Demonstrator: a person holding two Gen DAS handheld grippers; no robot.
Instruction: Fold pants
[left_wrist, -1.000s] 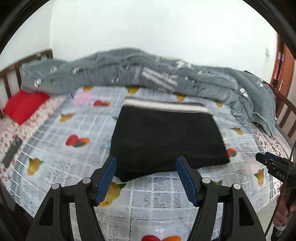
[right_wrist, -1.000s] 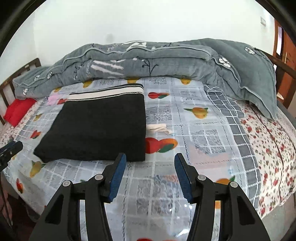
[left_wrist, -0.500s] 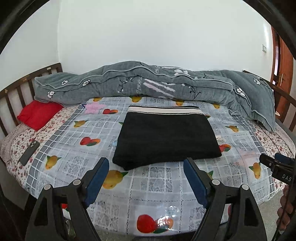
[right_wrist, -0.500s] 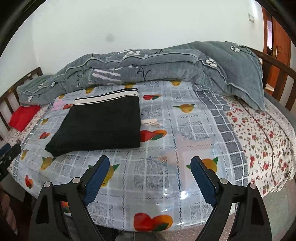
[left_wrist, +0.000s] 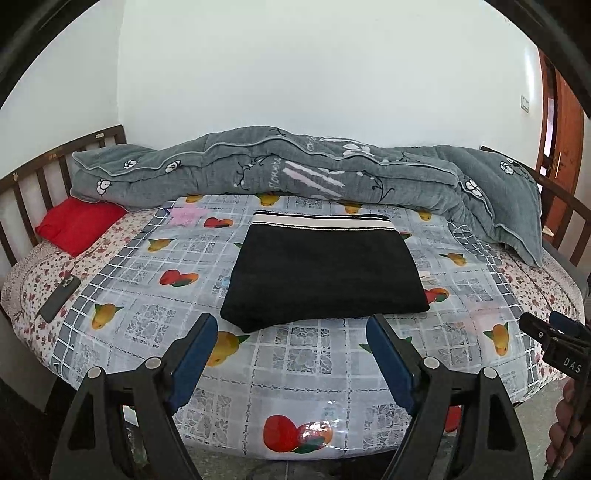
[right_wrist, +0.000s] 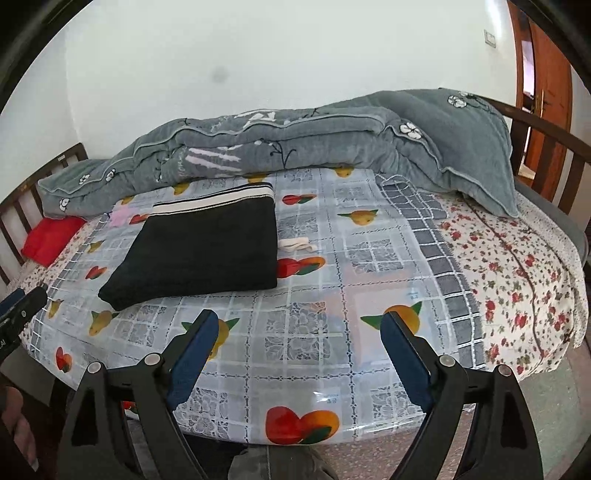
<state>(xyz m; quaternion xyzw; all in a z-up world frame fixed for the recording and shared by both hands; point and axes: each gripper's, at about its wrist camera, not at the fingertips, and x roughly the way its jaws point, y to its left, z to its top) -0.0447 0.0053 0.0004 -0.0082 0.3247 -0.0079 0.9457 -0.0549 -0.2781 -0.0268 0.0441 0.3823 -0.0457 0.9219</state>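
The black pants (left_wrist: 321, 273) lie folded in a neat rectangle on the fruit-patterned bed cover (left_wrist: 295, 354), striped white waistband at the far end. They also show in the right wrist view (right_wrist: 207, 247), left of centre. My left gripper (left_wrist: 291, 325) is open and empty, back from the pants' near edge. My right gripper (right_wrist: 299, 321) is open and empty, off the pants to their right and nearer the bed's front edge. The right gripper's tip shows at the left view's right edge (left_wrist: 546, 332).
A rolled grey quilt (left_wrist: 295, 173) lies along the far side of the bed. A red pillow (left_wrist: 77, 225) and a dark phone (left_wrist: 59, 299) lie at the left. A small white strip (right_wrist: 295, 243) lies beside the pants. Wooden rails (right_wrist: 546, 147) bound the bed.
Both grippers have pulled back and up from the bed, away from the folded pants, and their jaws have opened wider. The pants have not moved.
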